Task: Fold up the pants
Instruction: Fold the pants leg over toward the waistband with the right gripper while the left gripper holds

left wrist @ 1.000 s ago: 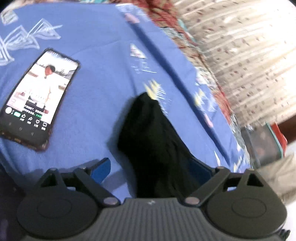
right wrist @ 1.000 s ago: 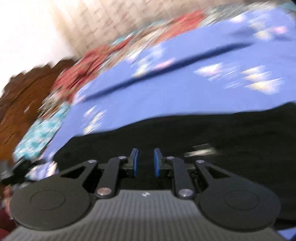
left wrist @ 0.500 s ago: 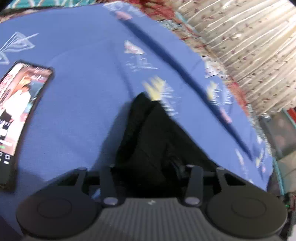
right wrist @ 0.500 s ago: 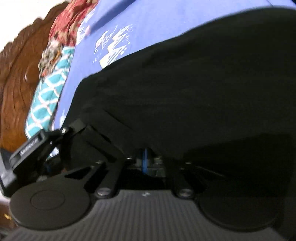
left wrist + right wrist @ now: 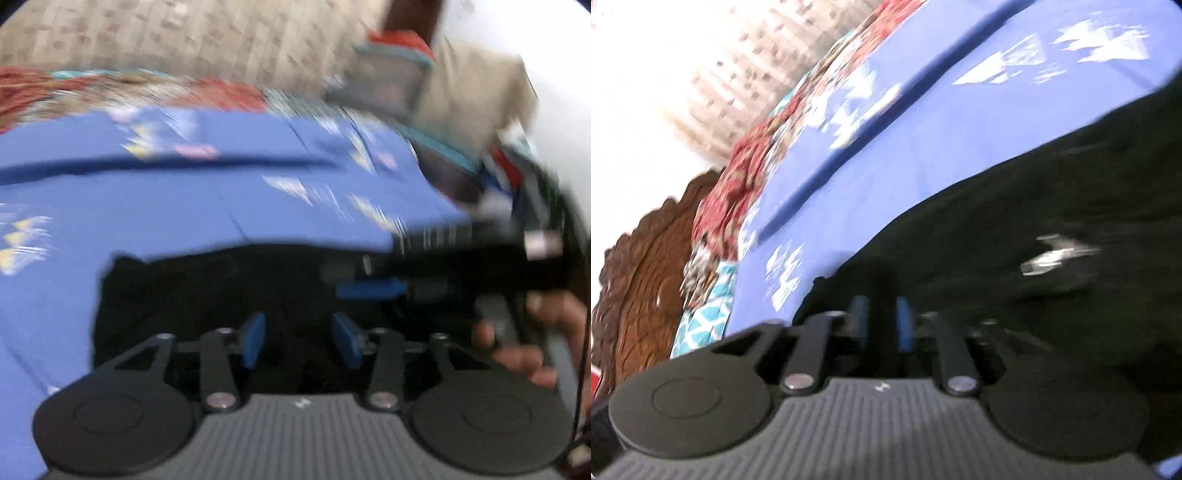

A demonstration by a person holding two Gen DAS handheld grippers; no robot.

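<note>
Black pants lie on the blue printed bedsheet, badly blurred in both views. My left gripper hovers over the pants with its jaws opening; the blue pads stand apart and I see no cloth pinched between them. At the right of that view a hand holds the other gripper, whose blue pad shows over the pants. In the right wrist view the right gripper sits low at the edge of the pants, jaws opening, with a narrow dark gap between the pads. A small silver piece glints on the fabric.
A red patterned quilt borders the sheet at the far side, with a pale curtain behind it. Boxes and clutter stand past the bed's right end. A carved brown headboard rises at the left of the right wrist view.
My left gripper closed on the pants' leg end, then swung away from the phone to above the pants beside the right gripper, pads parted. The right gripper clamped onto the pants, then began parting.
</note>
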